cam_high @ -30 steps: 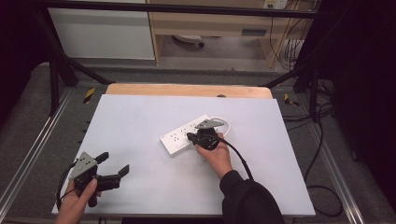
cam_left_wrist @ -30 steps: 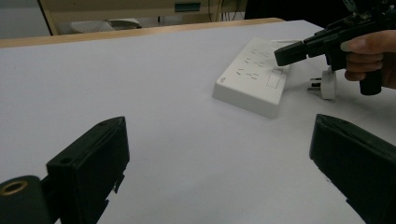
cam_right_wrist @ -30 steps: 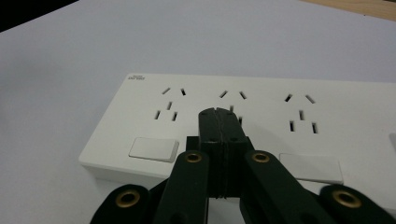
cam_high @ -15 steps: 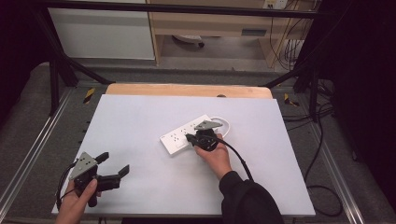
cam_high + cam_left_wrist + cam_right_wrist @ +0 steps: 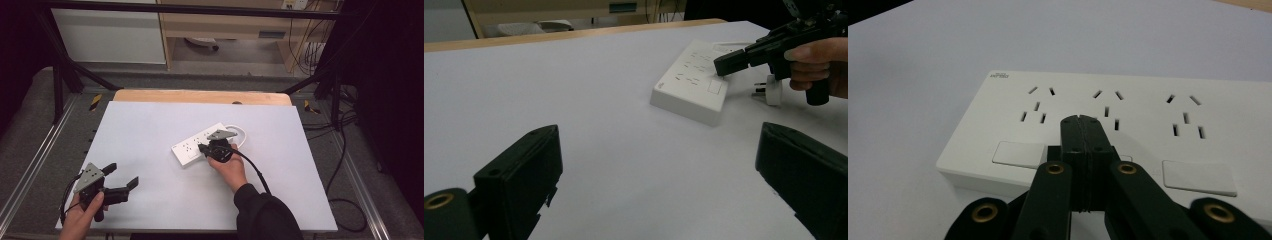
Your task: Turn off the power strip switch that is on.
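A white power strip (image 5: 192, 145) lies slantwise at the middle of the white table (image 5: 150, 120); it has three socket groups and a row of flat switches. My right gripper (image 5: 202, 148) is shut with nothing between its jaws, and its tips (image 5: 1082, 122) rest over the strip (image 5: 1143, 107) in line with the middle socket group. The switch under the tips is hidden; whether they touch it I cannot tell. My left gripper (image 5: 121, 175) stands open and empty near the front left corner. From the left gripper view (image 5: 659, 145) the strip (image 5: 691, 82) and the right gripper (image 5: 729, 62) lie ahead.
The strip's white plug (image 5: 771, 90) and coiled lead (image 5: 240, 131) lie just right of it, by the right hand. A wooden board edge (image 5: 200, 96) runs along the table's far side. Metal rails (image 5: 35, 155) flank the table.
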